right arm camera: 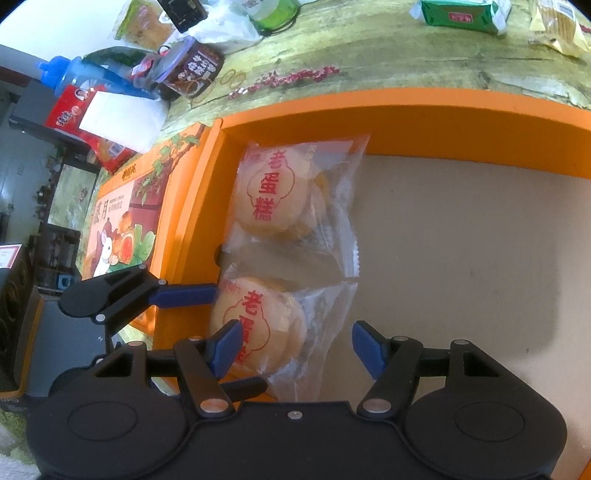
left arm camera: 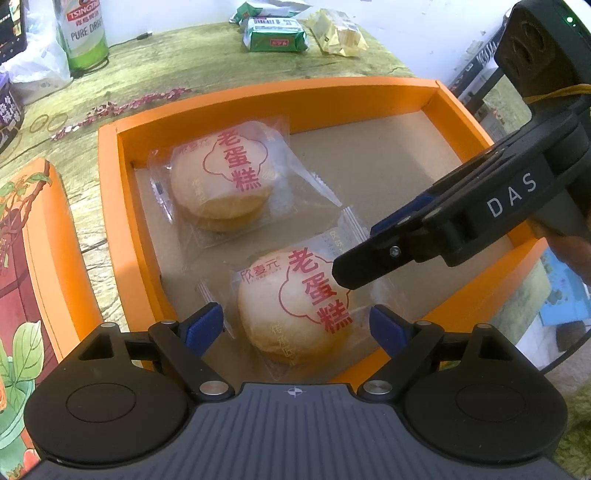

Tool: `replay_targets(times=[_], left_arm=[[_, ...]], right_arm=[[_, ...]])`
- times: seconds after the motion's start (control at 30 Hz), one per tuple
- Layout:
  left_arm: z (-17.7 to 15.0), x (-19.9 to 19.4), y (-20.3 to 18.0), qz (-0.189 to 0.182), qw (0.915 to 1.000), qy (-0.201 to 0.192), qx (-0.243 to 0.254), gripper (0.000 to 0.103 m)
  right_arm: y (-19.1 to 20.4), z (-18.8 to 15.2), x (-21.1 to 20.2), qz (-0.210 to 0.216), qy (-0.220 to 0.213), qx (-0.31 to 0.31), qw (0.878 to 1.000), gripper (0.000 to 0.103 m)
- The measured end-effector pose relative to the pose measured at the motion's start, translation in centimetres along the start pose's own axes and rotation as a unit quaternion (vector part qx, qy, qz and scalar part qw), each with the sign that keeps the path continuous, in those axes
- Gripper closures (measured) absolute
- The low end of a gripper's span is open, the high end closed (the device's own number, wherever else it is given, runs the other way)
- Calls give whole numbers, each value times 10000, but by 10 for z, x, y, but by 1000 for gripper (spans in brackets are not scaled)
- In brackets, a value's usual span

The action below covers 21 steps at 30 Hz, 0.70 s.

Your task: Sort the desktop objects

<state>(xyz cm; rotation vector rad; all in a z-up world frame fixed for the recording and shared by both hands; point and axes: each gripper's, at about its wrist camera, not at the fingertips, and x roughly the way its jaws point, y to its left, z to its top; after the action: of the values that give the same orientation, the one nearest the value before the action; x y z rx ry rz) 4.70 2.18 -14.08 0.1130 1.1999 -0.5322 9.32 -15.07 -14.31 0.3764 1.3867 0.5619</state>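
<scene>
An open orange box [left arm camera: 258, 99] holds two clear-wrapped round cakes with red lettering. The far cake [left arm camera: 221, 177] lies toward the box's back left. The near cake [left arm camera: 291, 306] lies flat between the blue pads of my left gripper [left arm camera: 295, 326], which is open, its pads clear of the cake on either side. My right gripper [left arm camera: 356, 253] reaches in from the right, its tip over that cake's upper right edge. In the right wrist view the right gripper [right arm camera: 297, 347] is open above the near cake [right arm camera: 258, 321]. The far cake [right arm camera: 273, 192] lies behind it, and a left finger [right arm camera: 184, 293] comes in from the left.
The box's illustrated lid [left arm camera: 22, 258] [right arm camera: 125, 206] lies to its left on the wooden table. Green packets [left arm camera: 275, 35], a yellow snack bag [left arm camera: 340, 33] and a green can [left arm camera: 85, 33] stand behind it. The box's right half [right arm camera: 461, 240] shows bare cardboard.
</scene>
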Motion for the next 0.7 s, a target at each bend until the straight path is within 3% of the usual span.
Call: replay_targets(times=[0.7], left_arm=[[5,0,-5,-16,10000,-13,63,15]], right_arm=[[11,-6,1,114,110,-139,9998,38]])
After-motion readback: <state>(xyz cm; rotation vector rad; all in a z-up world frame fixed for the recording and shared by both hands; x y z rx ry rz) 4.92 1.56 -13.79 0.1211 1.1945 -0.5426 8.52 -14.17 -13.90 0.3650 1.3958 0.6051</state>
